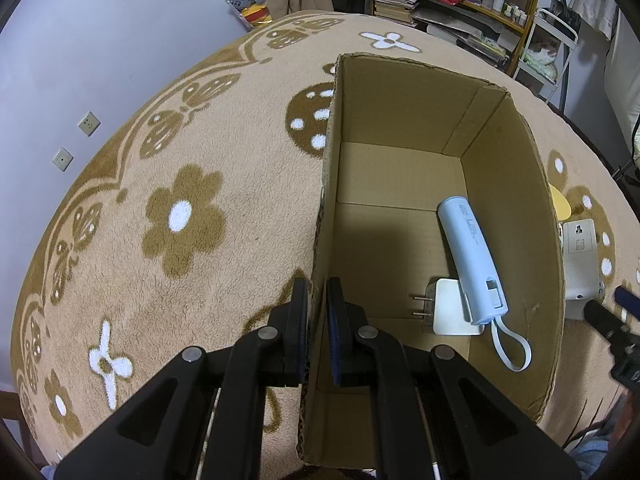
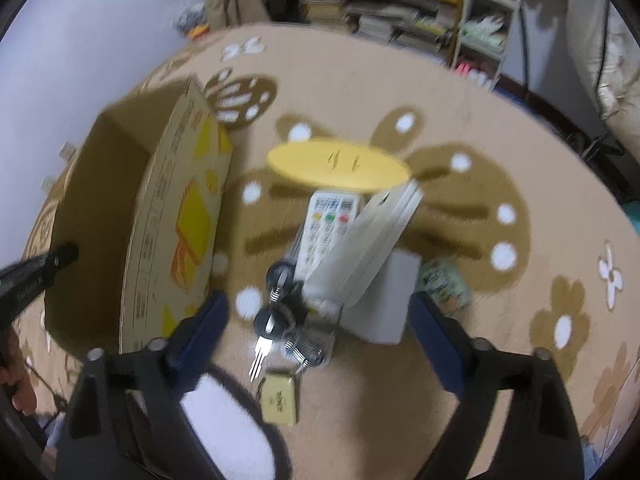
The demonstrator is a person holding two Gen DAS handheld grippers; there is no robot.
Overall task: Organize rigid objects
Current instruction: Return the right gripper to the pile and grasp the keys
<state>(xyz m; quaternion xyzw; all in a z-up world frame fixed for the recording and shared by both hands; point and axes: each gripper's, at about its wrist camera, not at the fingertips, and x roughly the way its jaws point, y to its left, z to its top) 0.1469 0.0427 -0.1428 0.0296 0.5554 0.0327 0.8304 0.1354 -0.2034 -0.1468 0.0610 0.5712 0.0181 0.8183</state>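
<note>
An open cardboard box (image 1: pixel 508 184) sits on a flowered beige rug. My left gripper (image 1: pixel 317 296) is shut on the box's left wall. Inside lie a light blue power bank (image 1: pixel 470 256) with a strap and a white plug adapter (image 1: pixel 448 306). In the right wrist view the box (image 2: pixel 176 216) stands at the left. My right gripper (image 2: pixel 318 308) is open above a pile: keys (image 2: pixel 272 320) with a brass padlock (image 2: pixel 280 398), a white remote (image 2: pixel 326 232), a white power strip (image 2: pixel 368 240), a white block (image 2: pixel 386 300) and a yellow oval lid (image 2: pixel 340 164).
A small green packet (image 2: pixel 444 284) lies right of the pile. Shelves with books and bottles (image 1: pixel 460 4) stand behind the rug. A white wall (image 1: pixel 100 60) with sockets is at the left. The right gripper's tip (image 1: pixel 612 316) shows beside the box.
</note>
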